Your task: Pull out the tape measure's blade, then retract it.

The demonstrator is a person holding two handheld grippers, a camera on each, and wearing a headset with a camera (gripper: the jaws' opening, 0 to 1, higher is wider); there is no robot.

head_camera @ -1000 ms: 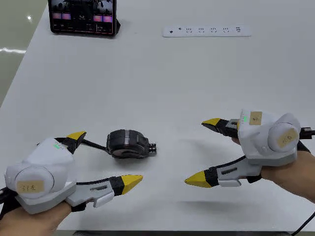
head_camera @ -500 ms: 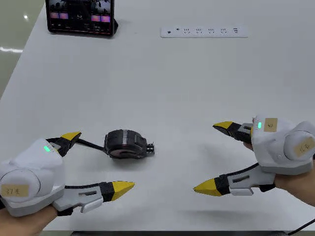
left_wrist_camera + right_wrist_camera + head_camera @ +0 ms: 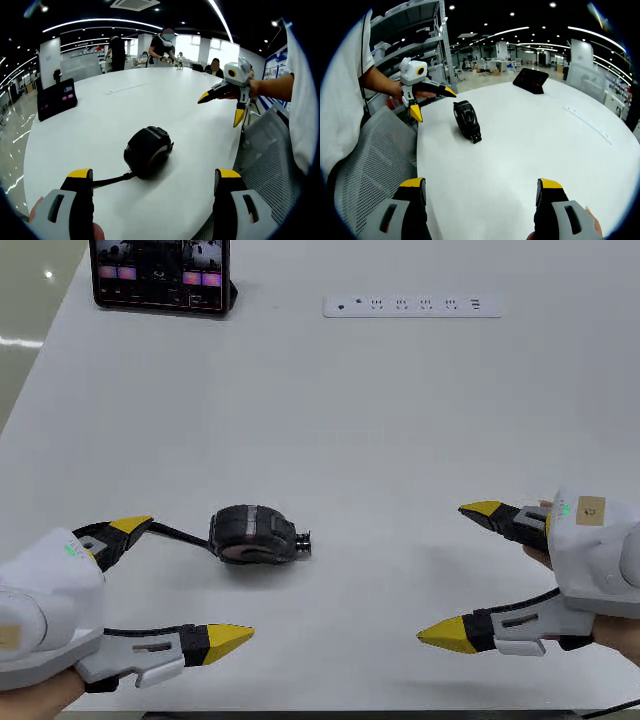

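Finds the tape measure (image 3: 252, 535) resting on the white table (image 3: 400, 420), just ahead of the left gripper (image 3: 185, 580) and in line with the gap between its jaws, well apart from the right gripper (image 3: 460, 572). Keeps both grippers spread wide and empty, touching neither the case nor each other. Shows no blade drawn out, just the small hook end (image 3: 305, 539) sitting at the mouth of the case. Reads, as a judgement, as either not yet begun or already finished, with no way to tell which from these views. If not begun, leaves everything to do: steady the case, catch the hook, draw the blade out, let it run back in. Points the mouth and hook away from the left gripper and toward the right gripper. Trails a dark wrist strap (image 3: 180, 534) from the opposite end, back to just beside one tip of the left gripper; cannot tell whether touching. Sets the long axis, strap to hook, roughly along the line joining the two grippers.
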